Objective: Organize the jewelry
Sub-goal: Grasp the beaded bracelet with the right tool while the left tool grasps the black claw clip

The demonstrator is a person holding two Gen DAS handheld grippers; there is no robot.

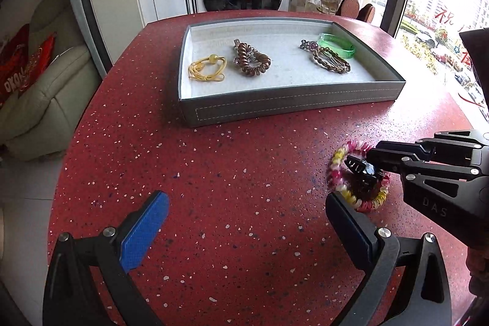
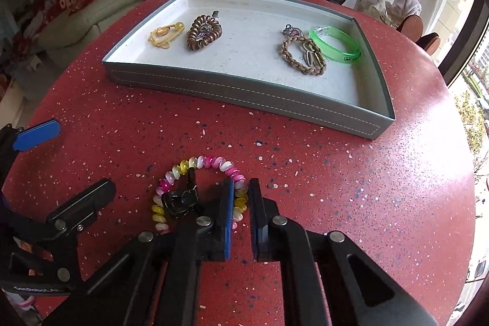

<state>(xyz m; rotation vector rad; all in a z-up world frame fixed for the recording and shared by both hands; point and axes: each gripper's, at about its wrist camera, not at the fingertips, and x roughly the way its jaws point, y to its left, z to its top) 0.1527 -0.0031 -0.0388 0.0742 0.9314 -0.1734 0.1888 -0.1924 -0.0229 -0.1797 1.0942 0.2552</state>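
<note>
At lower centre of the right wrist view, the right gripper (image 2: 241, 197) pinches the pink, white and yellow spiral hair tie (image 2: 198, 164) on the red speckled table (image 2: 366, 173), a black claw clip (image 2: 178, 202) lying inside the tie's ring. In the left wrist view the left gripper (image 1: 244, 216) hangs with jaws spread wide over bare tabletop at the bottom of the frame. Beyond, the grey tray (image 1: 290, 106) holds a yellow cord bracelet (image 1: 206, 67), a brown spiral tie (image 1: 252, 60), a braided bracelet (image 1: 331, 58) and a green bangle (image 1: 336, 45)

Left gripper (image 1: 247, 213) jaws wide apart; right gripper (image 2: 241, 197) jaws clamped.
</note>
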